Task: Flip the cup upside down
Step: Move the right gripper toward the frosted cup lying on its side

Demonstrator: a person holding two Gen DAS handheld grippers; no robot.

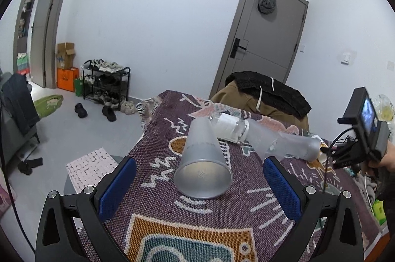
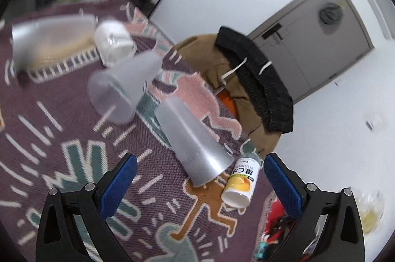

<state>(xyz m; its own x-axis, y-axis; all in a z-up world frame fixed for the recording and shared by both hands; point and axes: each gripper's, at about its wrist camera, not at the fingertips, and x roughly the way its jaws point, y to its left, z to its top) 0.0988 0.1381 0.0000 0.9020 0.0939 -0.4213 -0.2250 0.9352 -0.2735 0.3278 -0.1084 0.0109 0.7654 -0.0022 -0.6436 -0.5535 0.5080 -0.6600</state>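
Note:
Three frosted plastic cups lie on their sides on a patterned purple cloth (image 1: 158, 202). In the left wrist view the nearest cup (image 1: 203, 163) has its mouth toward my open, empty left gripper (image 1: 200, 190); two more cups (image 1: 279, 142) lie behind it at the right. In the right wrist view one cup (image 2: 195, 141) lies just ahead of my open, empty right gripper (image 2: 200, 185), another cup (image 2: 123, 86) further left, and a third (image 2: 49, 40) far left, blurred. The right gripper's body (image 1: 363, 131) shows at the right edge of the left view.
A clear bottle with a white label (image 1: 228, 127) lies behind the cups. A small orange-label bottle (image 2: 240, 181) lies beside the right gripper's cup. A chair draped with clothes (image 1: 269, 94) stands behind the table. A stool (image 1: 91, 169) stands at the left.

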